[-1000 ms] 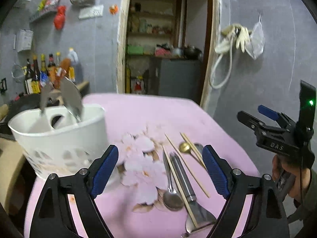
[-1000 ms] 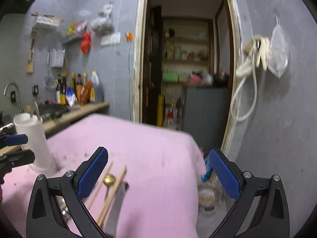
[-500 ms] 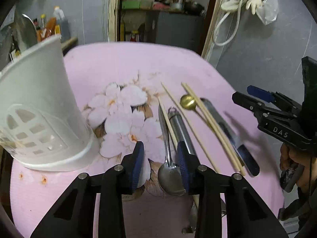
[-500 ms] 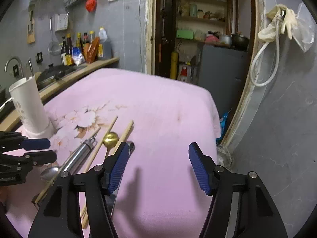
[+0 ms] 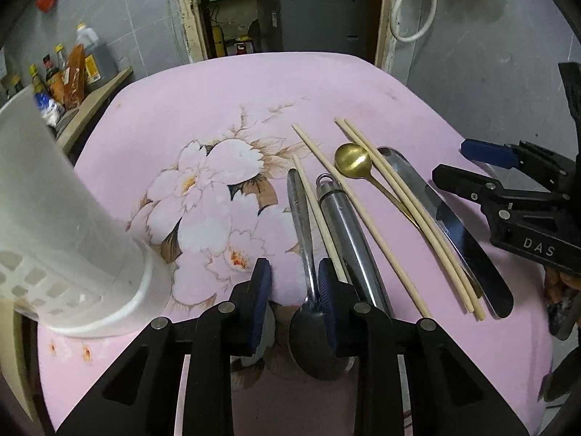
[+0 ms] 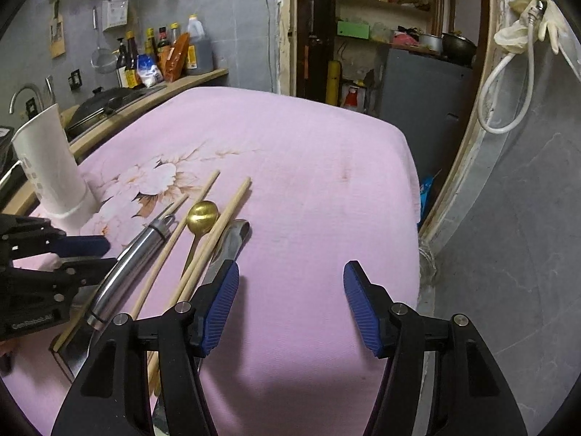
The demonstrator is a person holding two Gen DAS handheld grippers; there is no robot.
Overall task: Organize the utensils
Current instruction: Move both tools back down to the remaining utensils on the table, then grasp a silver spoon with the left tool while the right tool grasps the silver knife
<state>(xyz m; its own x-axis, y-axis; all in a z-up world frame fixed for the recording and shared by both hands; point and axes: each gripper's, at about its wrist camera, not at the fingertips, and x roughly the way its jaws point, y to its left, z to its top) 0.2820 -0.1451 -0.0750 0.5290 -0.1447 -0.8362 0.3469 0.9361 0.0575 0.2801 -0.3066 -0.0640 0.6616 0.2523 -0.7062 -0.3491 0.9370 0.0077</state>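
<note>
A: Left gripper (image 5: 295, 292)?
B: Jaws closing around the steel spoon (image 5: 308, 283) lying on the pink cloth (image 5: 225, 101); one pad isn't touching yet.
A: Right gripper (image 6: 290, 301)?
B: Parted, nothing between, just beside the chopsticks (image 6: 221, 225).

Two wrist fisheyes angled down, close over the pink tablecloth (image 5: 225, 87), sharing the utensil row (image 6: 203, 214)
</note>
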